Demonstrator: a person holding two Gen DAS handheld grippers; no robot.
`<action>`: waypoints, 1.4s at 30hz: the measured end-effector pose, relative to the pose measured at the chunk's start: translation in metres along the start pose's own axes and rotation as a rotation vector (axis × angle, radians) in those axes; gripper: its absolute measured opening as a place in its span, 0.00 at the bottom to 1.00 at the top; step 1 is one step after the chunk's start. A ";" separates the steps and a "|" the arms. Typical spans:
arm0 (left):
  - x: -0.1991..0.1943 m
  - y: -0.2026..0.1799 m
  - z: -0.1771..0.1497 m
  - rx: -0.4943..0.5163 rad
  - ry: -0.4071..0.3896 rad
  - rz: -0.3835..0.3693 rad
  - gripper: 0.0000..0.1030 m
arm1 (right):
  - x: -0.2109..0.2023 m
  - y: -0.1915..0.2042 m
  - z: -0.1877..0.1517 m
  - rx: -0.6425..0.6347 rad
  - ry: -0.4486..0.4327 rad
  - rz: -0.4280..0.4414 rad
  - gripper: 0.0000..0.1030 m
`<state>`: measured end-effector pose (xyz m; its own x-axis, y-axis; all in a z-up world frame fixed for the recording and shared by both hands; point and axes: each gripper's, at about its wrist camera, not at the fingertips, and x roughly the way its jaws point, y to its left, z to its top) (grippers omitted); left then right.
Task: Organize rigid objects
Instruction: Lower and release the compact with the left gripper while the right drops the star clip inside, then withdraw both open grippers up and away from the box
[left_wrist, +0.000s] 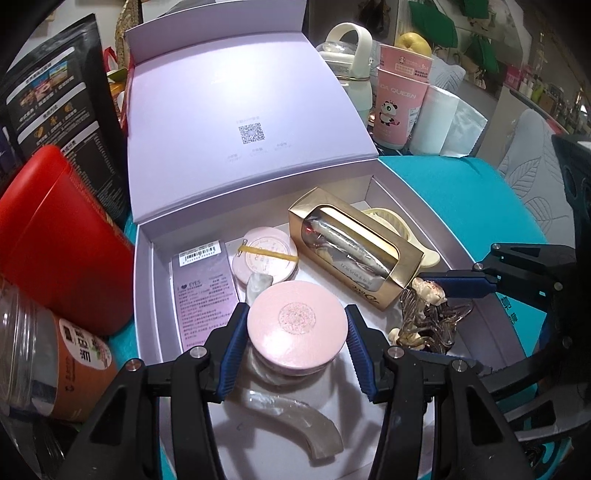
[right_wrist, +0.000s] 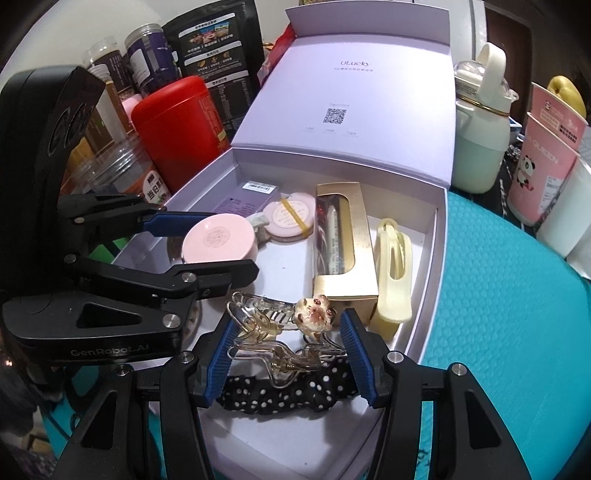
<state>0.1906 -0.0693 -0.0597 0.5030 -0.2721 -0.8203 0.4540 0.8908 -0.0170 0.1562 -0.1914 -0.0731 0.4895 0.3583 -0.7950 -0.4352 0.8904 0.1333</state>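
Round pale-pink compact (left_wrist: 297, 325) with an embossed medallion on its smooth lid, pinched at its sides between the blue ribbed pads of the left gripper (left_wrist: 295, 343), held low inside the open lavender cardboard gift box (left_wrist: 147, 280) near its front left. Clear plastic claw hair clip (right_wrist: 273, 341) with looping transparent prongs and a glossy cream-and-brown ornament, set between the blue ribbed pads of the right gripper (right_wrist: 284, 360); left pad touching the clip, right pad just beside it, so cannot tell whether clamped or only bracketing. Under the clip, a black fabric bow with white polka dots (right_wrist: 288, 395), soft and crumpled.

Further back on the white box floor: gold cardboard carton with a clear window (left_wrist: 354, 254), lying tilted; beside it a cream plastic hair clip (right_wrist: 393, 269); a flat pink round case bound with a yellow rubber band (left_wrist: 264, 258); a purple printed rectangular packet (left_wrist: 207, 291) along the left wall. Curved translucent plastic piece (left_wrist: 295, 424) at the front. Lid propped upright, matte lilac, bearing a QR code (left_wrist: 252, 133). Outside the box, a red cylindrical tin (right_wrist: 177, 129), left of it.
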 end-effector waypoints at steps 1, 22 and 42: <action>0.001 0.000 0.001 0.001 0.001 0.004 0.49 | 0.000 0.000 0.000 0.002 0.001 -0.005 0.54; -0.006 0.004 -0.002 -0.036 0.008 0.030 0.50 | -0.021 -0.007 -0.004 0.044 -0.026 -0.059 0.69; -0.041 0.010 0.003 -0.099 -0.024 0.056 0.79 | -0.060 0.001 -0.004 0.025 -0.084 -0.119 0.69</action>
<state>0.1760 -0.0504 -0.0244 0.5433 -0.2283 -0.8079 0.3505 0.9361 -0.0287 0.1236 -0.2132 -0.0276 0.5981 0.2713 -0.7541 -0.3520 0.9342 0.0569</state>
